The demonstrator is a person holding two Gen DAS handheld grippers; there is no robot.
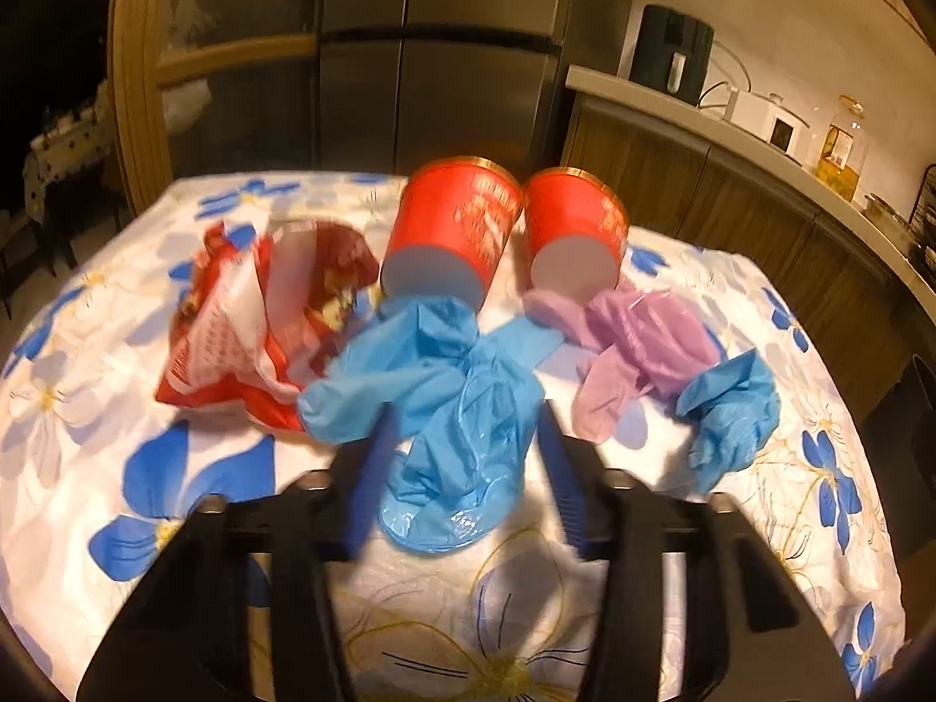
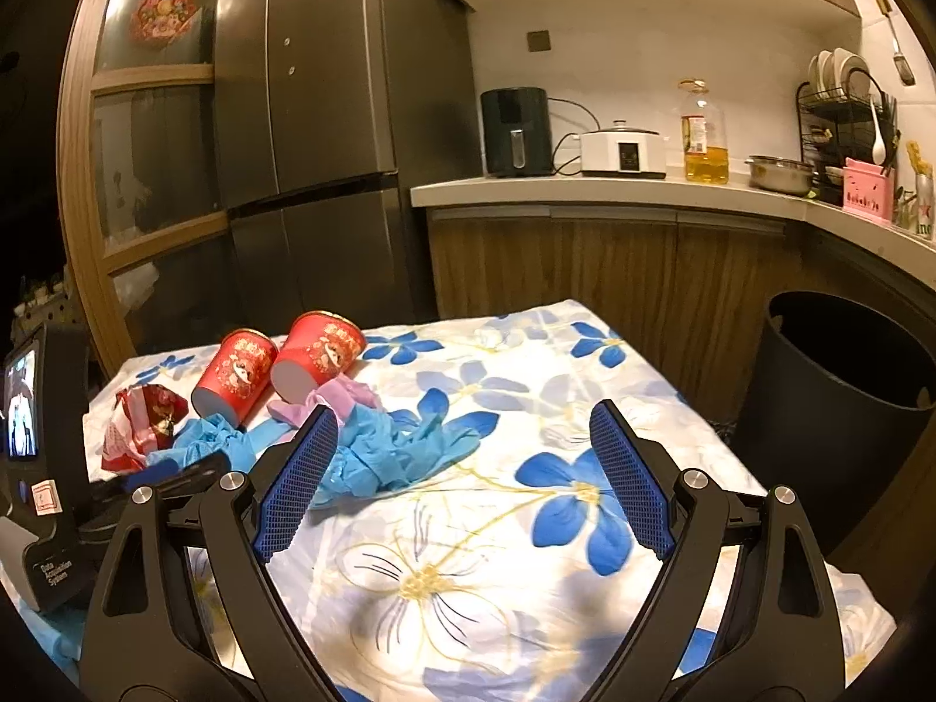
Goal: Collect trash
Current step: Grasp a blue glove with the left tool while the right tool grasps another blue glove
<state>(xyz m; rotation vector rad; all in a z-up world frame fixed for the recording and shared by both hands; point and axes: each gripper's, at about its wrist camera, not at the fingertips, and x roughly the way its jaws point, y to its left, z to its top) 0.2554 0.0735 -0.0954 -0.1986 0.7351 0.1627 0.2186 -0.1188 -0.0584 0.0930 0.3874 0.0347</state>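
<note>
On the flowered tablecloth [image 1: 175,468] lie a crumpled red snack bag [image 1: 245,322], two red paper cups on their sides [image 1: 456,228] [image 1: 576,234], a blue glove [image 1: 450,409], a purple glove [image 1: 637,345] and a second blue glove [image 1: 731,409]. My left gripper [image 1: 465,433] is open with its fingers on either side of the middle blue glove, not closed on it. My right gripper [image 2: 468,456] is open and empty above the cloth, right of the gloves [image 2: 386,450]. The cups [image 2: 237,371] [image 2: 319,354] and the bag [image 2: 137,427] lie far left in the right wrist view.
A black trash bin [image 2: 842,409] stands on the floor right of the table. A fridge [image 2: 339,117] and a kitchen counter [image 2: 585,190] with appliances are behind. The left gripper's body with its screen [image 2: 35,468] is at the left edge.
</note>
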